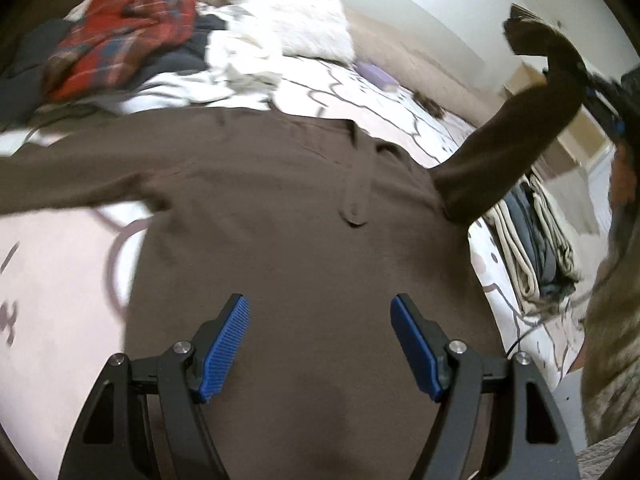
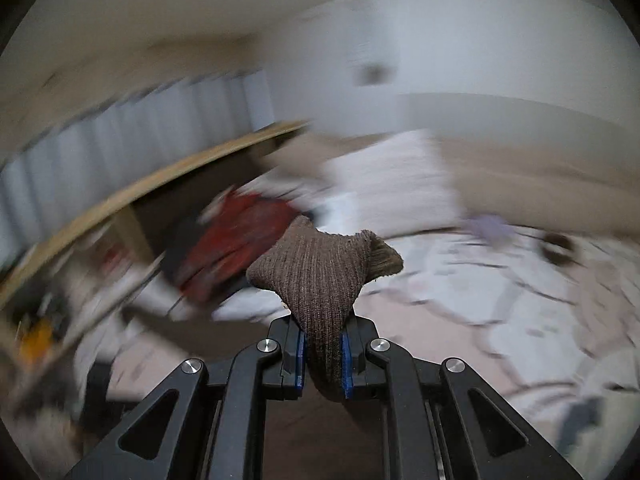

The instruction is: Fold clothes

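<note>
Dim, even light; heavy motion blur right view; fisheye-curved edges.

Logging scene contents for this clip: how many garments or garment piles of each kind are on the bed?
Brown sweater, spread flat, sleeve lifted: 1
Unfolded clothes heap, with red plaid: 1
Folded stack: 1
Total: 3

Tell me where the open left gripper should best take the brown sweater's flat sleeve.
Probably at the cuff end of the flat sleeve, coming from above and pinching across its narrow width. It lies spread out sideways from the brown sweater on the bed, mirroring the raised sleeve the right gripper holds. The left gripper is open.
</note>
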`<state>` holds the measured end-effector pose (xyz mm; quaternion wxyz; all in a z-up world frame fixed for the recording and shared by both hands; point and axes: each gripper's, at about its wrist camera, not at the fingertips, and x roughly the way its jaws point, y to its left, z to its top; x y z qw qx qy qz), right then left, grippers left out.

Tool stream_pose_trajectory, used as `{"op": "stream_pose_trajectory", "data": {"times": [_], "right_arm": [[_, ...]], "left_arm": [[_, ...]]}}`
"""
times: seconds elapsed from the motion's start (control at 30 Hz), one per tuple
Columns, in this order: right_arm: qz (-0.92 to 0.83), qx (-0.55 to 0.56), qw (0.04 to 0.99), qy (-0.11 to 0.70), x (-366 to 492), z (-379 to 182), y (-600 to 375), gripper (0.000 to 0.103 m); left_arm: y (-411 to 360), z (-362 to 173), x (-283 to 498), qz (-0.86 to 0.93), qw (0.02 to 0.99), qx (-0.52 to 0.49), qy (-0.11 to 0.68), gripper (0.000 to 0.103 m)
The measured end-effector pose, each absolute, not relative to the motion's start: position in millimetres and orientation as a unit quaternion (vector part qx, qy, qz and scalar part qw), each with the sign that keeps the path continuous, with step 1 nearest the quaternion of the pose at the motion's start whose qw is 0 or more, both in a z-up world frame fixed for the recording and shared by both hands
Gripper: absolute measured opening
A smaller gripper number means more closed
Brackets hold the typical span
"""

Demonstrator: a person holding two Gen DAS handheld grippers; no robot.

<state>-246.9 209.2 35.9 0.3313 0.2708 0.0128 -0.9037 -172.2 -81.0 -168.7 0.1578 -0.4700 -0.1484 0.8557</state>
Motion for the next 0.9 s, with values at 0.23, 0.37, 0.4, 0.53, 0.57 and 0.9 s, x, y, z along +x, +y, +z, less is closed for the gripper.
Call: {"op": "stream_pose_trajectory", "data": {"times": [0.23, 0.37, 0.4, 0.53, 0.57, 0.9], "right_arm": [[-0.839, 0.32, 0.413, 0.149, -182, -84, 126, 0.014], [-0.797, 0.348, 0.441, 0.222, -145, -157, 93, 0.014], [-0.785, 0.354, 0.447, 0.241, -136, -175, 84, 0.014], [-0.804, 0.297, 0.447, 0.256, -110, -186, 89, 0.014], [-0.812, 0.272, 0.447, 0.259, -102, -180, 92, 0.014], [-0.817, 0.214, 0.495, 0.204, -95, -144, 114, 0.014]], "left_arm": [[-115, -183, -120, 0.835, 0.159, -0.496, -0.179, 0.073], [-122, -197, -98, 0.811, 0.17, -0.511, -0.229, 0.073], [-120, -200, -96, 0.805, 0.178, -0.513, -0.239, 0.073], [-106, -212, -96, 0.776, 0.211, -0.527, -0.276, 0.073], [-101, -214, -100, 0.767, 0.227, -0.526, -0.29, 0.073], [-75, -213, -140, 0.688, 0.343, -0.472, -0.431, 0.084]]}}
